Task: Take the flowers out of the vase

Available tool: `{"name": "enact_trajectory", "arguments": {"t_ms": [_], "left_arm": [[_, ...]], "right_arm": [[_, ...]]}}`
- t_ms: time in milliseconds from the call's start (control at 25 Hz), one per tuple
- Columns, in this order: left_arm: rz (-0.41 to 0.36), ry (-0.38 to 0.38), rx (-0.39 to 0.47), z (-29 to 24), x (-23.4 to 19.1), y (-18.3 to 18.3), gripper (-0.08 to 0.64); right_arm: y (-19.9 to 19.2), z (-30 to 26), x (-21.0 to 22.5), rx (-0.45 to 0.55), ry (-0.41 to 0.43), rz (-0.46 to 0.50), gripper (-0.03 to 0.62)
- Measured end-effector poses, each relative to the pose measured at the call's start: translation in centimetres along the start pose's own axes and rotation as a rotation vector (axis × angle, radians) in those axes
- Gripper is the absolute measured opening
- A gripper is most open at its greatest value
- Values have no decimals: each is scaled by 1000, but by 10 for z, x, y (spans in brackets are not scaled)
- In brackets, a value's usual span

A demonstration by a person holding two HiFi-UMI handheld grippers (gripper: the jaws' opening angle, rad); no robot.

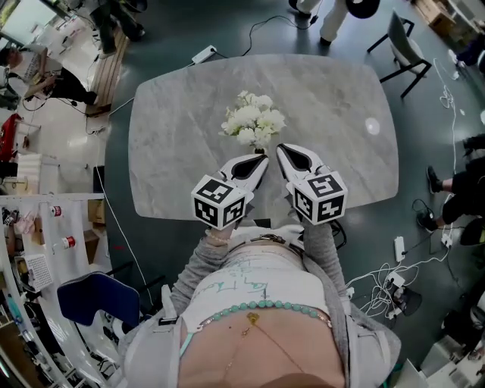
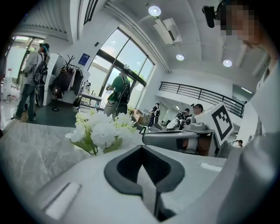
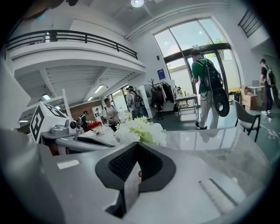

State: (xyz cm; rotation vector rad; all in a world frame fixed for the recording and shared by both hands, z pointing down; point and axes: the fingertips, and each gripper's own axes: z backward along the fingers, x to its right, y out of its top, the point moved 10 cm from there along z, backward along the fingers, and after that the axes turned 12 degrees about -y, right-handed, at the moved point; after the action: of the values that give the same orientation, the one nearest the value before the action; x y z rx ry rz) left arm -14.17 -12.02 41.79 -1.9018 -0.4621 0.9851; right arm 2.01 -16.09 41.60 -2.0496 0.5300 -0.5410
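Marble table (image 1: pixel 174 151), white flowers (image 1: pixel 254 123) upright near its middle, long axis vertical

Grey marble bench (image 1: pixel 174 167), rounded corners, on dark teal floor (image 1: pixel 159 30). Chair (image 1: pixel 405 42) off far corner; white cables (image 1: pixel 379 284) trailing on the floor. Tall windows (image 2: pixel 124 57), round ceiling lights (image 2: pixel 154 10), railed balcony (image 3: pixel 65 37). Bright daylight.

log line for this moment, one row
phase: pre-grasp | left gripper: shut, empty | right gripper: shut, empty | flowers: not gripped, just ahead of both
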Motion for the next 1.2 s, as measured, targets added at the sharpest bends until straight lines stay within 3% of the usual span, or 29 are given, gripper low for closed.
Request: {"name": "enact_trajectory", "arguments": {"t_ms": [400,1200], "left_arm": [[16,-87,-48,12,-25,-3,2],[21,-134,-82,41,-63,-14,2]], "right_arm": [[-13,-11,-16,-32,-94,-51,26],[-34,-37,-36,-38,-227,-49,26]]}}
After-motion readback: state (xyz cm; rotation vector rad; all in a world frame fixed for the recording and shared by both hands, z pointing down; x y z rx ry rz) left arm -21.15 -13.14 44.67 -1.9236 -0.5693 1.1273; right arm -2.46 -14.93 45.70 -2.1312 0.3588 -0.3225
